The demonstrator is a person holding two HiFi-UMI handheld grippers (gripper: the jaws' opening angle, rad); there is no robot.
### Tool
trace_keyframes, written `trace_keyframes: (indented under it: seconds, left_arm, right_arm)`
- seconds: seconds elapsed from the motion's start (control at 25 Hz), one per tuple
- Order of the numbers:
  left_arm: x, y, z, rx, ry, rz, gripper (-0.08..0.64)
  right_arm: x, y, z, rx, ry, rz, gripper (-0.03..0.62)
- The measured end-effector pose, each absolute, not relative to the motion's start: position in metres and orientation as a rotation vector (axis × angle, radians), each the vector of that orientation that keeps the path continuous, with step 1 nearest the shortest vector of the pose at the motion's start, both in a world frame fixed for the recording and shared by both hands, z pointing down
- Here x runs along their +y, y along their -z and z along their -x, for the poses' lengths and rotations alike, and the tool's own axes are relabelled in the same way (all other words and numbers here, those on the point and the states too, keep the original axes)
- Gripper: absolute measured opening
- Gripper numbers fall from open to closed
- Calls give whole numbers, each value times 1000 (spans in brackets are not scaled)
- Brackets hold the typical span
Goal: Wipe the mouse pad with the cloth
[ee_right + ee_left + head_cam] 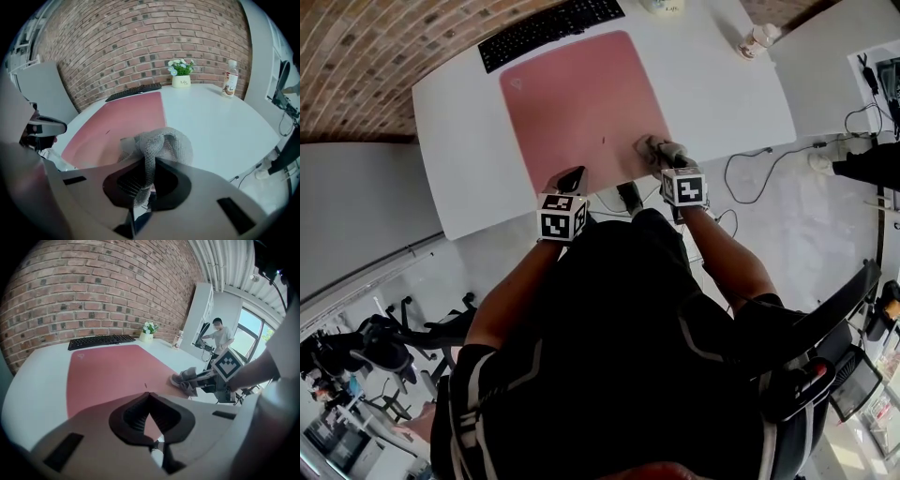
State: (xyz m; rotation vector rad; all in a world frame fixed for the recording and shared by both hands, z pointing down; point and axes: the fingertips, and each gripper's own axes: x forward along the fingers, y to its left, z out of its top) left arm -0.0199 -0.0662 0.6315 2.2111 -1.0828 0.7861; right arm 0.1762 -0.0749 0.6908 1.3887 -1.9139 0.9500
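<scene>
A large pink mouse pad (581, 103) (108, 371) (119, 124) lies on the white table (712, 84). My right gripper (661, 155) (149, 161) is shut on a grey cloth (654, 147) (161, 143) (187, 378), and the bunched cloth rests at the pad's near right corner. My left gripper (572, 178) (149, 397) is shut with nothing in it and sits at the pad's near edge, left of the cloth.
A black keyboard (548, 28) (98, 341) (133, 91) lies along the pad's far edge. A small flower pot (180, 75) (147, 331) and a bottle (757, 39) (228, 78) stand at the far right of the table. Cables (750, 173) lie on the floor to the right.
</scene>
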Motion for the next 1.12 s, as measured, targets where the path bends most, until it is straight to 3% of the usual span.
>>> trace_keyframes:
  seconds: [0.24,0.48,0.8,1.12]
  left_arm:
    - [-75,-631,37,-1189,-742,-2147,0]
    - [-75,-624,66,-1304,-685,-2062,0]
    - [-72,-618,138,-1548,-635,-1841,0]
    - [-72,-606,179,-1701,-538,-1686,0]
  right_arm:
    - [-87,-672,-161,-1981,-890,-1296,29]
    - [-106,-629,-63,-2216,-749,-1003,29]
    - [-118,-635,77,-2310,-735,-621,29]
    - [-126,-658,144,-2285,-743,-484,29]
